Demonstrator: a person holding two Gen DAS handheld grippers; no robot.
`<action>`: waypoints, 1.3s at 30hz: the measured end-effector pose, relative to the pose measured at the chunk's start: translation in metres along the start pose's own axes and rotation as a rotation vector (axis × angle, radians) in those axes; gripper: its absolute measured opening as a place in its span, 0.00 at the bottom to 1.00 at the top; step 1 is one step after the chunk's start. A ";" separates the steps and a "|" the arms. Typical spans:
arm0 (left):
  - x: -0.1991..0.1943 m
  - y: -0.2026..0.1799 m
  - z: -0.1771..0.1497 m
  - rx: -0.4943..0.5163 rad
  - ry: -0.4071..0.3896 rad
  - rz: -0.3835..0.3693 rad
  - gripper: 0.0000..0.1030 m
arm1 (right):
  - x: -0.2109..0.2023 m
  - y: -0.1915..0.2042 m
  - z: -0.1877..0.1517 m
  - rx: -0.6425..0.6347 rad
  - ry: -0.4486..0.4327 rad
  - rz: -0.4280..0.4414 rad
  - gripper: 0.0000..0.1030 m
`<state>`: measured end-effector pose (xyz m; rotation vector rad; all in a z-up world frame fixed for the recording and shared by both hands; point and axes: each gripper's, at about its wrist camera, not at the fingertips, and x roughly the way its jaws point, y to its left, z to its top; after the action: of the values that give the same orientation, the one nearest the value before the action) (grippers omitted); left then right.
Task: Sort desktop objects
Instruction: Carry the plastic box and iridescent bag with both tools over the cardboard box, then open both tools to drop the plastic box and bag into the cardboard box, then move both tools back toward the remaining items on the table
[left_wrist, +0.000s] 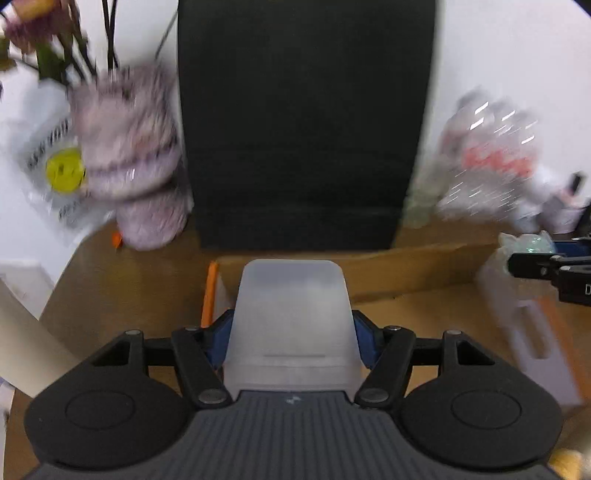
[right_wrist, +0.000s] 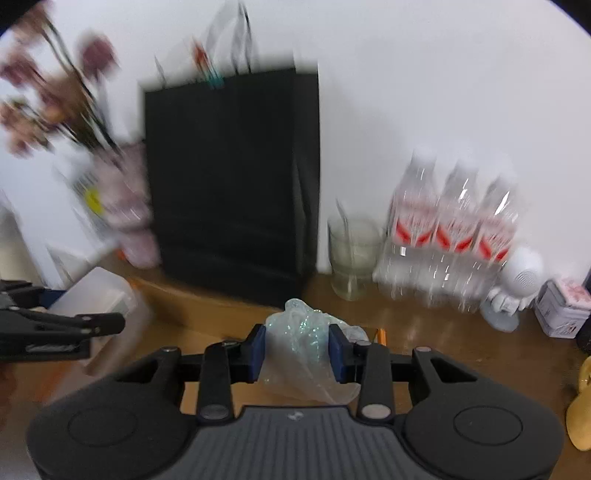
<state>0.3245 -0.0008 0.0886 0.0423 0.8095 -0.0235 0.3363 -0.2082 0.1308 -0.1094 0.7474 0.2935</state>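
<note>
We hold a frosted translucent plastic box (left_wrist: 293, 317) pinched in the left tongs (left_wrist: 293, 341); right tongs (right_wrist: 297, 354) pinch a crumpled clear plastic bag (right_wrist: 303, 332). Both above the brown worktop (right_wrist: 443, 350). Carrying step, we judge; next needs a drop spot.

From my feed, the brown counter (right_wrist: 461, 354) has a black bag (right_wrist: 232, 184), glass jar (right_wrist: 352, 254) and water bottles (right_wrist: 450, 236) along its back edge.
</note>
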 end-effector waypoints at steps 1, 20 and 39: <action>0.009 0.000 -0.002 0.021 0.007 0.013 0.65 | 0.020 -0.004 0.002 0.018 0.044 0.005 0.33; -0.023 0.006 0.032 0.031 0.070 0.000 0.89 | 0.040 0.007 0.028 0.007 0.191 -0.027 0.75; -0.194 0.000 -0.080 -0.063 -0.297 0.167 1.00 | -0.134 0.034 -0.050 0.050 -0.160 0.057 0.90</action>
<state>0.1333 0.0034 0.1742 0.0454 0.5076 0.1505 0.2005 -0.2157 0.1864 -0.0164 0.5992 0.3337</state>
